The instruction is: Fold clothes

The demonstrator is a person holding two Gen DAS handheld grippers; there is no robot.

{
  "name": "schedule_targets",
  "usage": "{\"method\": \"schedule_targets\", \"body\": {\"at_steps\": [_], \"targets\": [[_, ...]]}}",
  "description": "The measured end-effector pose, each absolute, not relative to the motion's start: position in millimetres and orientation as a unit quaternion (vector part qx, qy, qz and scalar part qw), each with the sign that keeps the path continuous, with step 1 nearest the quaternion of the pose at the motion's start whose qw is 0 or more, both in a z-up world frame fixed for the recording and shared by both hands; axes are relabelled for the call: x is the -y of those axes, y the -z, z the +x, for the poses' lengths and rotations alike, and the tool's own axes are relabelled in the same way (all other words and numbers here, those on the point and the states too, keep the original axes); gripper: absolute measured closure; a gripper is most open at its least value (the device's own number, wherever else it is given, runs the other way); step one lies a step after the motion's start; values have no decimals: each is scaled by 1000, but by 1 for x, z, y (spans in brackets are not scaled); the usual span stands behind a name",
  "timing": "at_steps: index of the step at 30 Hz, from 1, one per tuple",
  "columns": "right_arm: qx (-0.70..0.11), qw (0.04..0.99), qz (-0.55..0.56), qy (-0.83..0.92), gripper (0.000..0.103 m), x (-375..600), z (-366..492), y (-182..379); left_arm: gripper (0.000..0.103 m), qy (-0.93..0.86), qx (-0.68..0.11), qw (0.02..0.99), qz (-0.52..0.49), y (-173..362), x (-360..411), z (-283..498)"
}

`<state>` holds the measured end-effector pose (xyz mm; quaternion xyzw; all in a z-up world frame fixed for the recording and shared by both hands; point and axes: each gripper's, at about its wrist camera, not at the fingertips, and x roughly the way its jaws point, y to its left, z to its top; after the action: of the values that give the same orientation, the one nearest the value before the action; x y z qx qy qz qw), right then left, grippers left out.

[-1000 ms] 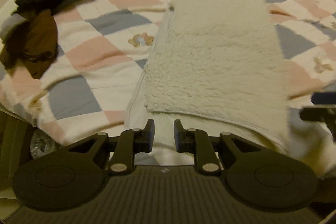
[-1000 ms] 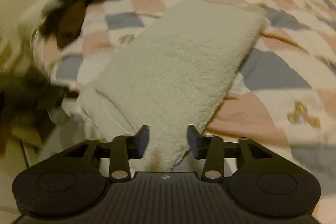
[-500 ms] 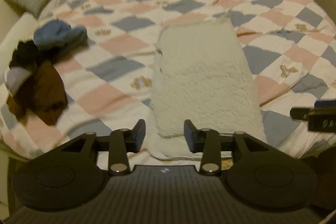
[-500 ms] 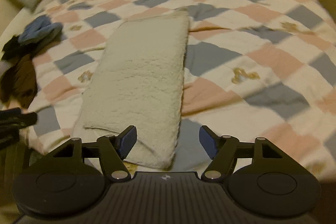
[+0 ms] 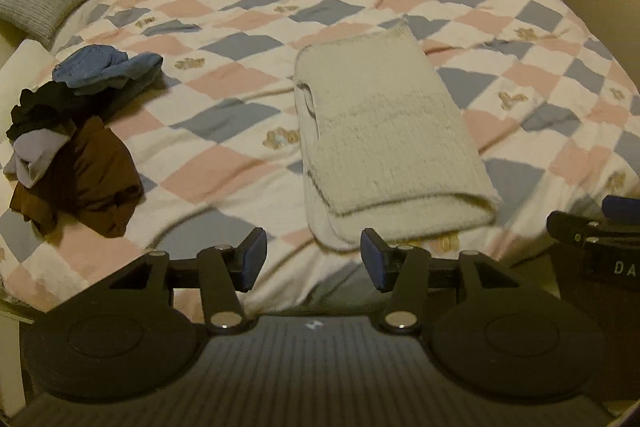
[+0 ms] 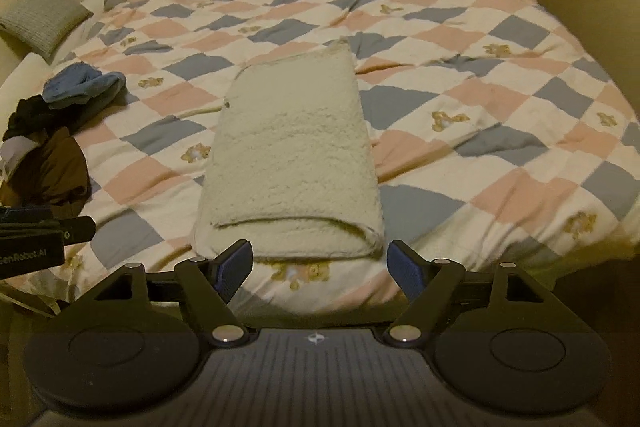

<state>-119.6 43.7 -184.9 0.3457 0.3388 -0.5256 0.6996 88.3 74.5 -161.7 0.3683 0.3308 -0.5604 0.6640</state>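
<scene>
Folded fleece (image 6: 292, 163) lying flat on the bed (image 6: 500, 131), near its front edge. Left hand-held gripper (image 5: 313, 259) and right hand-held gripper (image 6: 320, 265) both spread wide, empty, just short of it. Clothes pile (image 5: 68, 135) at left.

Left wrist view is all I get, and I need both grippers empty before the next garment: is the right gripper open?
Observer: Yes. The right gripper is open wide and holds nothing.
Operator: Where is it pointing?
Observer: At the near edge of the folded fleece, which sits roughly centred in front of it.
</scene>
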Motion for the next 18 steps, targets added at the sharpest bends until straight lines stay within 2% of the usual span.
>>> {"method": "schedule_targets", "body": {"at_steps": [18], "targets": [[-351, 704, 318, 529, 22, -95, -106, 180, 51, 576, -333, 647, 371, 165, -108, 99]]}}
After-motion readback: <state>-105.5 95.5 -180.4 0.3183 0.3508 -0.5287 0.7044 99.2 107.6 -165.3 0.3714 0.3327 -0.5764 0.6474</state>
